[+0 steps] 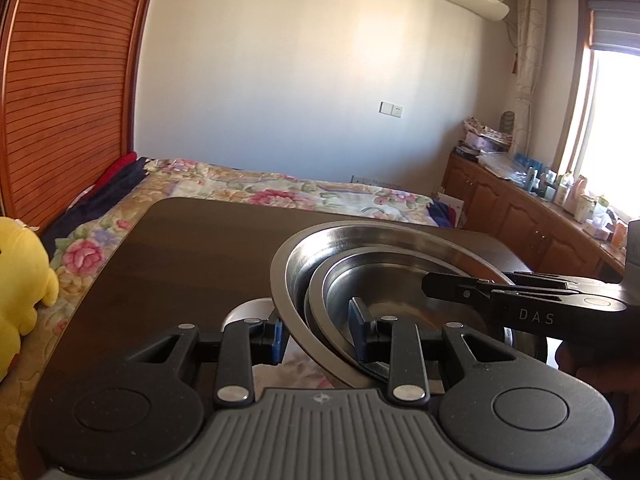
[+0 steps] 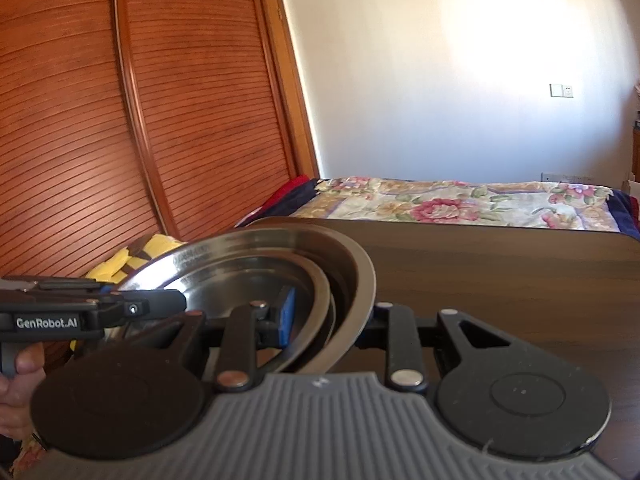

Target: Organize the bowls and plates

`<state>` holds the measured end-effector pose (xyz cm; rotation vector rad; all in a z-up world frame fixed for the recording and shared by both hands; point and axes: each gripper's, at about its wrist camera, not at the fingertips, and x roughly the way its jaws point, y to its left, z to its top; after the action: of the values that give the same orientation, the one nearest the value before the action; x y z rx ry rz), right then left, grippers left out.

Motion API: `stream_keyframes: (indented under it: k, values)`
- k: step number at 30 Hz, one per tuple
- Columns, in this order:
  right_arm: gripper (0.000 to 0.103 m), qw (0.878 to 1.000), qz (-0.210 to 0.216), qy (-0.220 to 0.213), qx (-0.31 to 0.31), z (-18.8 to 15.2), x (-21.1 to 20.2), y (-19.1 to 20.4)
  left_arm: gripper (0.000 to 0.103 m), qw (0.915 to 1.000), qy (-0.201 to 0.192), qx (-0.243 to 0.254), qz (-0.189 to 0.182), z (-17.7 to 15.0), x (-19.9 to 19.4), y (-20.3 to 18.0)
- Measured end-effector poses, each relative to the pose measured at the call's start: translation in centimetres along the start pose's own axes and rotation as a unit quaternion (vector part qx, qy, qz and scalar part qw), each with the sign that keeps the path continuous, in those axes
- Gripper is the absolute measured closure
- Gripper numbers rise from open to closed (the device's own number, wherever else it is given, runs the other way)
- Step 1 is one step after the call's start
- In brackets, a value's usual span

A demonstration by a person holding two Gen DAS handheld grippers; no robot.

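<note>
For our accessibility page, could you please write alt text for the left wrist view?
The left gripper straddles the tilted rims of two nested round stainless-steel plates, one finger inside and one outside, above a dark brown wooden table. The right gripper reaches in from the right. Behind are a floral-quilted bed and a yellow plush toy.

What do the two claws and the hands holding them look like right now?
Both claws, left claw and right claw, are matte black with silver rivets, blue finger pads, round black discs and a ribbed grey base. White lettering shows on their sides: "DAS" on the right one, "GenRobot.AI" on the left. A bare left hand grips its handle; no cables visible.
</note>
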<state>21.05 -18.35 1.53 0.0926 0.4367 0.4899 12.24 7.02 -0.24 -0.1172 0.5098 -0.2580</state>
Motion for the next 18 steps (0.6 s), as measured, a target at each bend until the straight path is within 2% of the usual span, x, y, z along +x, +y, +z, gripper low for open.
stream_keyframes:
  k: [11,18]
  values:
    - [0.073,1.000,0.016,0.018,-0.002,-1.0,1.4,2.5,0.069,0.9998,0.016,0.000,0.010,-1.2,-0.5,2.3]
    - [0.073,1.000,0.018,0.024,0.000,-1.5,2.0,3.1,0.069,0.9996,0.019,0.004,0.020,-1.6,-0.3,2.3]
